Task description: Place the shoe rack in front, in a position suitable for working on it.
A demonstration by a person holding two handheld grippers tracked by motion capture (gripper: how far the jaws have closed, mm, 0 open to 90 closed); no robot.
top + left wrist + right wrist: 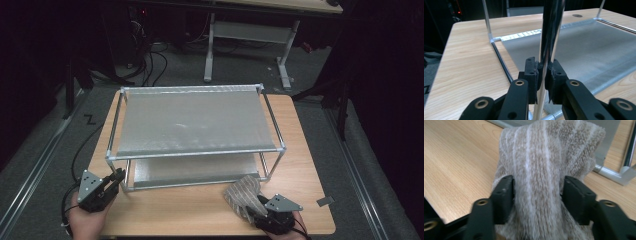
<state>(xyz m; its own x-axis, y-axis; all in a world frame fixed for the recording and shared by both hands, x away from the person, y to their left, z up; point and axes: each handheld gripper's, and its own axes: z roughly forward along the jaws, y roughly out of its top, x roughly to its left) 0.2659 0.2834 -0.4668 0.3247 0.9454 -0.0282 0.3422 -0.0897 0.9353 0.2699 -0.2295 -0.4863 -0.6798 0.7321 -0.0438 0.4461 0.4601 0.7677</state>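
High view: wooden counter (200, 210) carries a two-tier metal rack (192, 125) with grey shelf sheets
Left hand-held gripper (543, 75): near the counter's front-left corner, jaws clamped on the rack's upright corner post (550, 32)
Right hand-held gripper (537, 192): near the front-right corner, jaws spread wide on either side of the towel; cannot tell if the pads press it
Striped beige towel (544, 170): bunched on the counter, just in front of the rack's front-right leg (262, 167)

Bare table (180, 207) before rack (192, 122); corner posts (278, 161) obstructive.
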